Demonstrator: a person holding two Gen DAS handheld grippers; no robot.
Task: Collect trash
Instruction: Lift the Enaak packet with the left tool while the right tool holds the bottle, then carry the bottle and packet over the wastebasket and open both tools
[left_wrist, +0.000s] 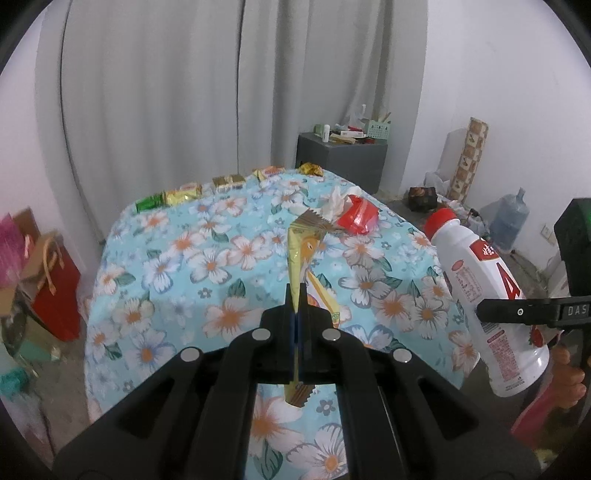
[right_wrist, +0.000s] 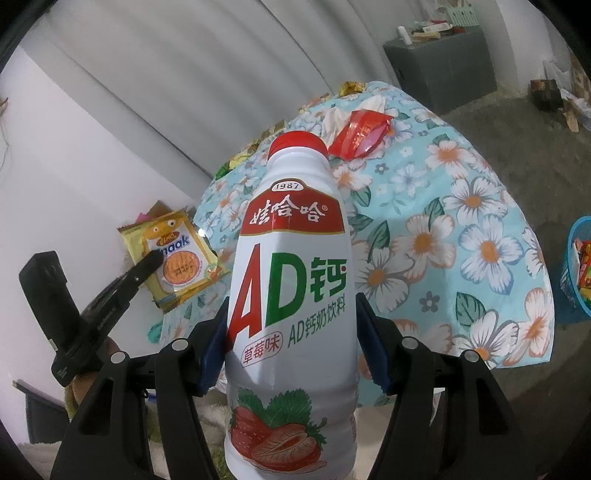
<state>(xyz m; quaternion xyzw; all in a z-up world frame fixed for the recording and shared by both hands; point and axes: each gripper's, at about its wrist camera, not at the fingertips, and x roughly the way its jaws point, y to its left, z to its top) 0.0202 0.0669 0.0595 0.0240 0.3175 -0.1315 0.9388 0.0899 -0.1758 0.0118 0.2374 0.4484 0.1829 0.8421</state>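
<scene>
My left gripper (left_wrist: 297, 295) is shut on a yellow snack wrapper (left_wrist: 303, 251) and holds it edge-on above the flowered table (left_wrist: 207, 266). The wrapper (right_wrist: 177, 258) shows flat in the right wrist view, pinched by the left gripper (right_wrist: 149, 260). My right gripper (right_wrist: 291, 314) is shut on a white AD milk bottle (right_wrist: 291, 295) with a red cap, held upright off the table's near right side. The bottle (left_wrist: 484, 306) also shows in the left wrist view, clamped by the right gripper (left_wrist: 480, 312). A red wrapper (left_wrist: 357, 216) and a crumpled tissue (left_wrist: 334, 201) lie on the far part of the table.
Several small snack packets (left_wrist: 184, 194) line the table's far edge. A blue basket (right_wrist: 580, 266) with packets stands off the table's right side. A grey cabinet (left_wrist: 341, 158) stands behind. Red gift bags (left_wrist: 55, 288) sit on the floor at left.
</scene>
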